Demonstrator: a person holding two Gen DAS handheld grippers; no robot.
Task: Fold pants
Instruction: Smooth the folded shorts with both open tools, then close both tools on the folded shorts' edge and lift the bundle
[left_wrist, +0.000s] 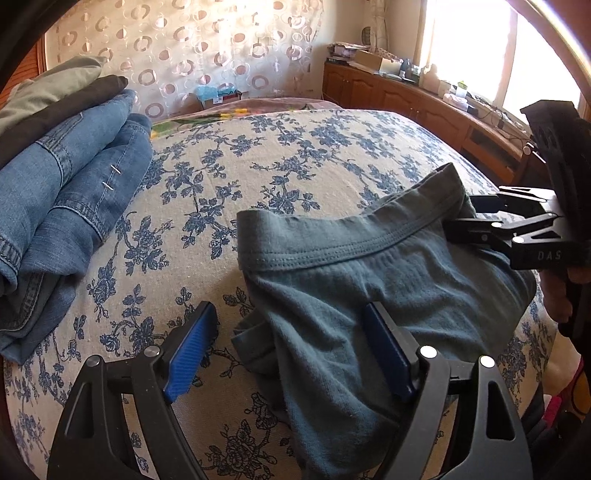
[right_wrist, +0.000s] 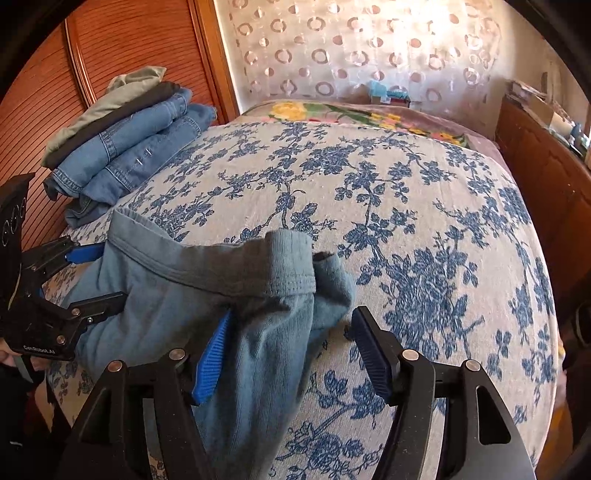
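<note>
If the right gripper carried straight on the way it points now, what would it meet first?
Probably the folded waistband of the teal pants, bunched just ahead of the open right gripper; beyond lies only the floral bedspread. Depth is uncertain.

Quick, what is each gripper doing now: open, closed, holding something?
Left gripper: open, jaws spread over the teal pants, gripping nothing.
Right gripper: open, jaws straddling the pants' waistband edge, not clamped.

Grey-green pants lie rumpled on the flowered bed. The left gripper hangs spread over their near edge; the right gripper reaches their waistband. Folded jeans sit well apart.
</note>
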